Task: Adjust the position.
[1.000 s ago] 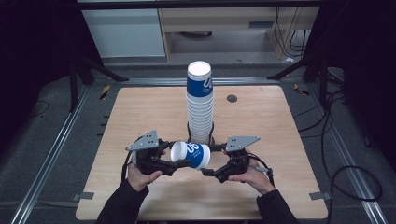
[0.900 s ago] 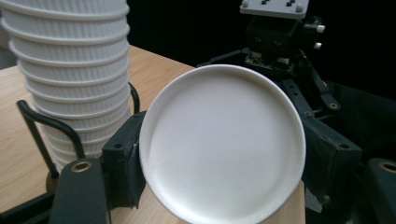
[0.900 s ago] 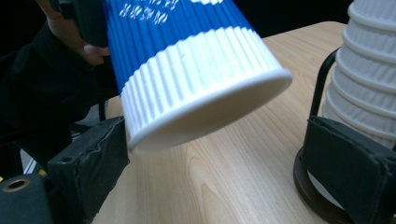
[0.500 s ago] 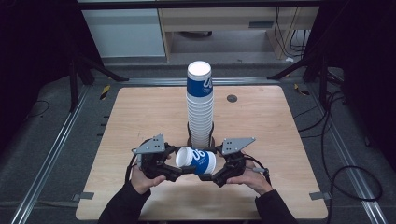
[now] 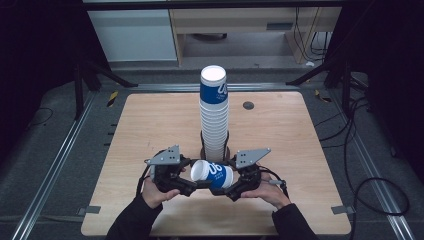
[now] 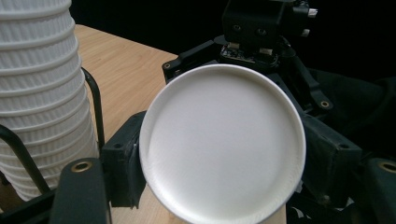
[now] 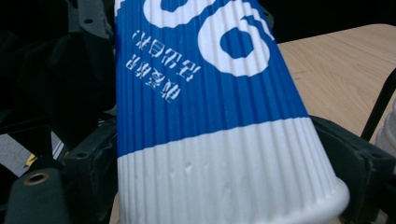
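Single blue-and-white ribbed paper cup (image 5: 212, 174) lies on its side above the table's (image 5: 150, 120) near edge, just in front of the tall cup stack (image 5: 214, 117) in its black wire holder (image 5: 204, 148). Left gripper (image 5: 192, 186) is clamped on the cup's closed base end. Right gripper (image 5: 226, 189) has just been closing, its jaws flanking the rim end with the cup between; firm contact unclear. Advice: hold the cup level and squeeze lightly, since the wall may dent. Print: large white "90"-like figures and small, unreadable CJK characters.
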A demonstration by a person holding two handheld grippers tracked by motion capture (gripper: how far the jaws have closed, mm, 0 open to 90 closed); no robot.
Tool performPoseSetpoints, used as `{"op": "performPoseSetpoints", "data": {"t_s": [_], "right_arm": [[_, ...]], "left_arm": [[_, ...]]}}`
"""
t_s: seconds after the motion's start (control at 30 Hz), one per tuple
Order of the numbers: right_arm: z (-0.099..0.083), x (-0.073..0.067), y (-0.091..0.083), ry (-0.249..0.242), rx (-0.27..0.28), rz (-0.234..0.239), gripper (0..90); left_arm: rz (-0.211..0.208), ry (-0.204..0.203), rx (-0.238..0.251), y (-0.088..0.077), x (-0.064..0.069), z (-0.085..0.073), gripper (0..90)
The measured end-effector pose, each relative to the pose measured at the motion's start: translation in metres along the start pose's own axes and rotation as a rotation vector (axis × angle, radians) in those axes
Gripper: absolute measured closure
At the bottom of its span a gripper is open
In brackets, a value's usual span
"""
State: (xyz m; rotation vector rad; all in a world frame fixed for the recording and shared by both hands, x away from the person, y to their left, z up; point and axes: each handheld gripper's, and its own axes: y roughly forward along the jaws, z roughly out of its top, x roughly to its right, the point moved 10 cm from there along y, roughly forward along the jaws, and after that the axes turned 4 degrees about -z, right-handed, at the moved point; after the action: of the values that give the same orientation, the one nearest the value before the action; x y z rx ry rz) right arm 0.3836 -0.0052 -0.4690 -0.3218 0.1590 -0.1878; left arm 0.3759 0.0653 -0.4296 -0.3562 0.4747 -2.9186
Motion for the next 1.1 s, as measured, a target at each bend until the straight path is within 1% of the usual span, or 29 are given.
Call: {"op": "performPoseSetpoints", "data": {"t_s": [0.13, 0.23, 0.27, 0.4, 0.43, 0.5, 0.57, 0.6, 0.63, 0.67, 0.7, 0.77, 0.83, 0.87, 0.93, 0.97, 1.0, 1.03, 1.07, 1.1], "right_arm": [[0.001, 0.000, -0.002, -0.006, 0.002, 0.003, 14.3], [0.001, 0.000, -0.002, -0.008, 0.005, -0.002, 14.7], [0.001, 0.001, -0.003, -0.008, 0.005, -0.009, 14.9], [0.003, 0.004, -0.008, -0.009, 0.012, -0.021, 15.3], [0.004, 0.005, -0.009, -0.012, 0.013, -0.027, 15.4], [0.004, 0.006, -0.010, -0.014, 0.009, -0.031, 15.4], [0.004, 0.008, -0.013, -0.019, 0.002, -0.044, 15.3], [0.003, 0.010, -0.015, -0.027, -0.009, -0.056, 15.3], [0.002, 0.013, -0.017, -0.037, -0.029, -0.071, 15.2], [0.002, 0.013, -0.017, -0.037, -0.029, -0.071, 15.2], [0.000, 0.016, -0.018, -0.048, -0.049, -0.091, 15.1], [-0.004, 0.018, -0.018, -0.068, -0.079, -0.107, 15.1], [-0.005, 0.017, -0.017, -0.071, -0.089, -0.104, 15.1], [-0.006, 0.017, -0.016, -0.078, -0.098, -0.106, 15.0], [-0.010, 0.017, -0.012, -0.094, -0.128, -0.111, 15.0], [-0.012, 0.016, -0.009, -0.100, -0.141, -0.109, 15.0], [-0.012, 0.016, -0.009, -0.100, -0.141, -0.109, 15.0], [-0.014, 0.015, -0.006, -0.110, -0.159, -0.107, 15.1], [-0.014, 0.015, -0.006, -0.110, -0.159, -0.107, 15.1], [-0.016, 0.014, -0.004, -0.115, -0.171, -0.103, 15.1]], "left_arm": [[-0.002, -0.006, -0.003, 0.000, 0.000, 0.000, 26.1], [0.017, 0.007, -0.013, 0.000, -0.001, 0.001, 24.6], [0.017, 0.005, -0.010, -0.002, -0.001, 0.002, 22.1], [0.022, 0.004, -0.005, -0.008, -0.002, 0.006, 20.3], [0.030, 0.006, -0.003, -0.010, -0.003, 0.007, 19.8], [0.029, 0.005, -0.006, -0.012, -0.003, 0.007, 18.8], [0.033, 0.005, -0.026, -0.016, -0.005, 0.006, 17.9], [0.035, 0.005, -0.035, -0.018, -0.005, 0.005, 17.2], [0.041, -0.002, -0.054, -0.021, -0.008, 0.002, 16.6], [0.041, -0.002, -0.054, -0.021, -0.008, 0.002, 16.2], [0.056, -0.005, -0.095, -0.022, -0.011, -0.005, 15.6], [0.061, -0.013, -0.131, -0.021, -0.014, -0.013, 15.3], [0.066, -0.018, -0.137, -0.020, -0.015, -0.016, 15.5], [0.060, -0.024, -0.153, -0.018, -0.016, -0.019, 15.5], [0.057, -0.026, -0.167, -0.016, -0.016, -0.023, 15.2], [0.045, -0.033, -0.186, -0.012, -0.014, -0.026, 15.1], [0.045, -0.033, -0.186, -0.012, -0.014, -0.026, 15.0], [0.037, -0.033, -0.203, -0.009, -0.014, -0.030, 15.0], [0.037, -0.033, -0.203, -0.009, -0.014, -0.030, 15.0], [0.032, -0.033, -0.213, -0.008, -0.013, -0.031, 15.0]]}}
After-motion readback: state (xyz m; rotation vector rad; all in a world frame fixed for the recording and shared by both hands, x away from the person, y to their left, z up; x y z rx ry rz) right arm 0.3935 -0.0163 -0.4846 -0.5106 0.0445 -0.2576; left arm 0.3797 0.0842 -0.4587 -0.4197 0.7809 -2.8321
